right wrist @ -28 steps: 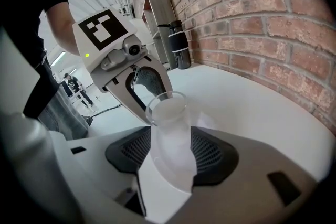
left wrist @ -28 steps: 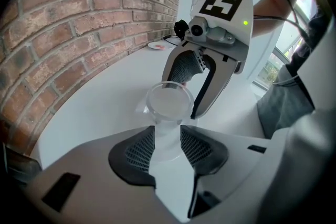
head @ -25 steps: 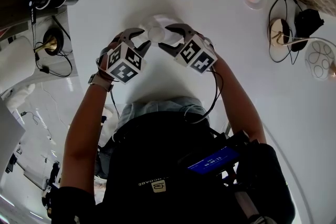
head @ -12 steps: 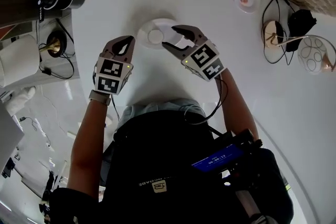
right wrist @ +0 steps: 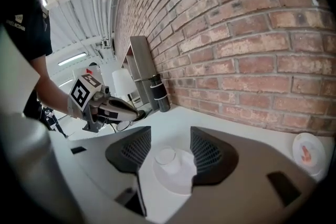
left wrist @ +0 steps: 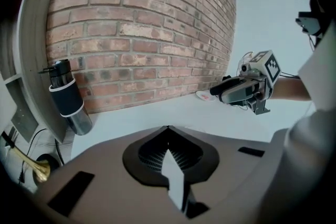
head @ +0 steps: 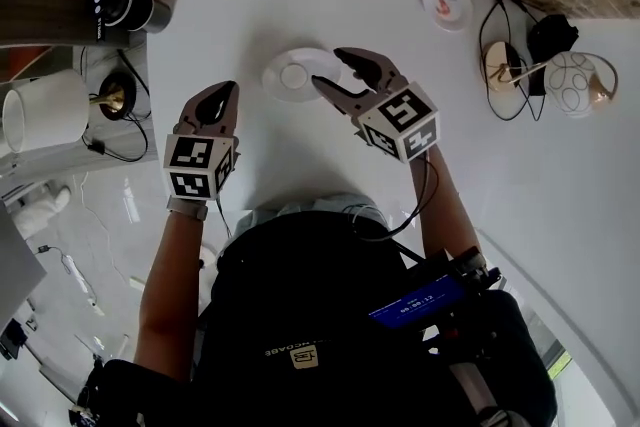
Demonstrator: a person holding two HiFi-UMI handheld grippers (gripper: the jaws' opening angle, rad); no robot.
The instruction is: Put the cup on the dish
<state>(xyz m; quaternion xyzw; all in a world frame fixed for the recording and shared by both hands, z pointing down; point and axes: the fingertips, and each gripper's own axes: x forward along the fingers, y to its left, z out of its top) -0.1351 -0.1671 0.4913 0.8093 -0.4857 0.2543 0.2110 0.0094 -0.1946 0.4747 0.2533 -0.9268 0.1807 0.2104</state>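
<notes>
Cup (head: pixel 295 75) on dish (head: pixel 277 89) lies beyond the open, empty right hand-held gripper (head: pixel 330 67); left hand-held gripper (head: pixel 221 95) just closed, empty

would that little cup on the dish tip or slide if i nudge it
Probably slides rather than tips: the cup looks short and wide-mouthed. It seems thin and light, so a nudge could skate it off the smooth dish.

The left gripper (head: pixel 222 97) is now withdrawn from the cup (head: pixel 295 74). Its jaws, spread a second ago, have just closed together with nothing between them. The right gripper (head: pixel 330 68) is likewise pulled back and raised. The cup and dish (head: pixel 272 80), formerly between the jaws, now lie ahead of the tips, untouched.
</notes>
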